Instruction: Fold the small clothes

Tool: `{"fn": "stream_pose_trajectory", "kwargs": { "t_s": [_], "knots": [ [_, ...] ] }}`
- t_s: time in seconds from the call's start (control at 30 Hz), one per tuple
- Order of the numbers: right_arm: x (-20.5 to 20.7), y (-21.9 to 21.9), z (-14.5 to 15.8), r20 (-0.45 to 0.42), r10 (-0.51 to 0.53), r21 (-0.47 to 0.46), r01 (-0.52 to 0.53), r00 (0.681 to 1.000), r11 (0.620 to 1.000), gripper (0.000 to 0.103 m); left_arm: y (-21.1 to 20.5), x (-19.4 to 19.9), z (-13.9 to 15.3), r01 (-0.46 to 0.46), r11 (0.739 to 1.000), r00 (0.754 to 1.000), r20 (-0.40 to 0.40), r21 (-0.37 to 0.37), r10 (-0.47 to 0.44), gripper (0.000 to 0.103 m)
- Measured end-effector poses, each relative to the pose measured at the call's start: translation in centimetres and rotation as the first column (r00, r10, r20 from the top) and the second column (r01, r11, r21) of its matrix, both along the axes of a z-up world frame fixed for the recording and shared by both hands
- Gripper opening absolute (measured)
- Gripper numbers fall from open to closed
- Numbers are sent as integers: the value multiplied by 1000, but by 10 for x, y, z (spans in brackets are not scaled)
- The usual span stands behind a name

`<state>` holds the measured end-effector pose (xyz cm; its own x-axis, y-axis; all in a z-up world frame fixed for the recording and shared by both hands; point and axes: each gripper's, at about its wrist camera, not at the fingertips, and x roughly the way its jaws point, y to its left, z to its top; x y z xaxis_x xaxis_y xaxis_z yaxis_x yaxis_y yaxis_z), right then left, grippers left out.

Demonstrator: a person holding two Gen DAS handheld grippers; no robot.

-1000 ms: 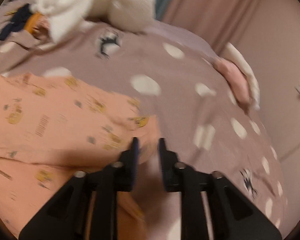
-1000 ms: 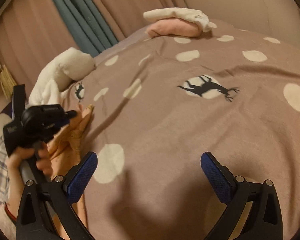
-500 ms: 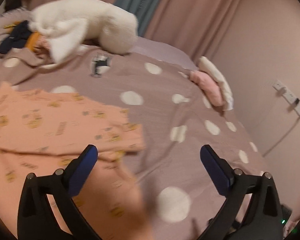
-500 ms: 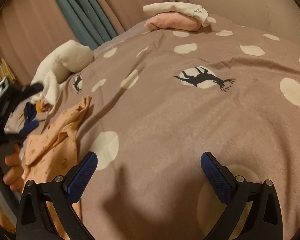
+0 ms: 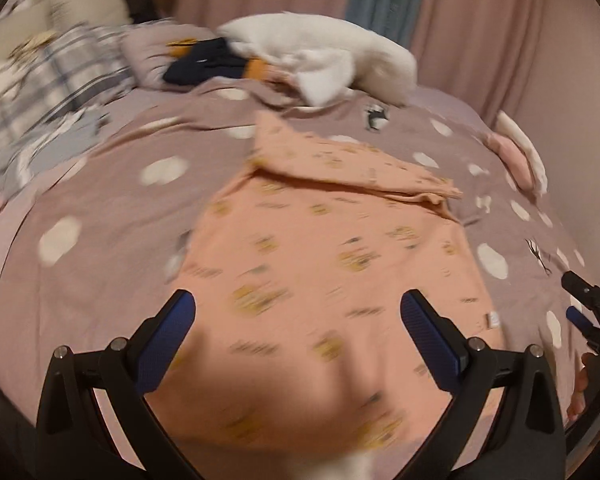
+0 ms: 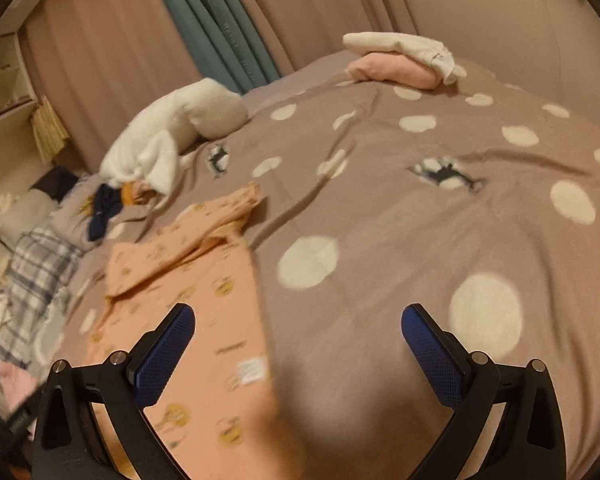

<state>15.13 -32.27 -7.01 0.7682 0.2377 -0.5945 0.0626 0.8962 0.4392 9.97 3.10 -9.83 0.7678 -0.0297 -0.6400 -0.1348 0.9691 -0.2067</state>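
Observation:
A peach garment with small yellow prints point(image 5: 332, 256) lies spread on the spotted mauve bedcover, its far part folded over into a flap point(image 5: 352, 160). My left gripper point(image 5: 298, 336) is open and empty, hovering over the garment's near part. My right gripper point(image 6: 298, 344) is open and empty above the garment's right edge point(image 6: 220, 320), where a white label point(image 6: 252, 370) shows. The right gripper also shows at the right edge of the left wrist view point(image 5: 592, 312).
A folded pink and cream stack point(image 6: 404, 64) sits at the far right of the bed. A white fluffy item point(image 5: 324, 52) and dark clothes point(image 5: 204, 68) lie at the back. A plaid cloth point(image 5: 40, 92) lies at the left. Curtains hang behind.
My left gripper let go of the garment, opened, and pulled back over its near part. The right gripper swung left so the garment now lies under it.

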Motion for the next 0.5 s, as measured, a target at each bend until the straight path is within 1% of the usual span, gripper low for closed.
{"fn": "stream_pose_trajectory", "kwargs": {
  "t_s": [0.07, 0.1, 0.13, 0.17, 0.23, 0.27, 0.3, 0.33, 0.4, 0.47, 0.5],
  "knots": [
    [-3, 6, -9, -16, 82, 95, -80, 997, 992, 103, 15, -10, -12, 31, 999, 999, -28, -28, -31, 102],
    [-4, 10, -13, -32, 112, 136, -107, 993, 985, 103, 21, -14, -16, 24, 999, 999, -41, -39, -26, 102],
    [-5, 15, -14, -45, 127, 144, -119, 991, 982, 103, 25, -18, -19, 9, 999, 999, -47, -37, -11, 102],
    [-6, 20, -13, -51, 133, 129, -126, 990, 984, 103, 28, -24, -22, -2, 1000, 999, -34, -9, 2, 102],
    [-11, 31, -8, -53, 129, 48, -127, 990, 991, 103, 31, -34, -21, -9, 999, 1000, 0, 35, 9, 102],
    [-14, 36, -6, -53, 126, 7, -125, 991, 992, 103, 30, -36, -20, -19, 998, 1000, 11, 62, 19, 102],
    [-17, 40, -4, -50, 128, -20, -129, 990, 991, 103, 33, -39, -20, -28, 997, 1000, 14, 74, 27, 102],
    [-19, 41, -4, -50, 136, -23, -137, 989, 990, 103, 36, -41, -18, -30, 997, 999, 25, 67, 28, 102],
    [-20, 44, -7, -61, 157, -6, -157, 986, 988, 103, 39, -43, -17, -15, 1000, 998, 56, 14, 14, 102],
    [-20, 46, -10, -78, 155, 0, -156, 985, 988, 103, 39, -39, -19, 8, 1000, 999, 41, -22, -7, 102],
    [-19, 49, -14, -103, 155, -5, -157, 982, 988, 103, 37, -37, -21, 15, 1000, 1000, 23, -23, -14, 102]
  ]
}}
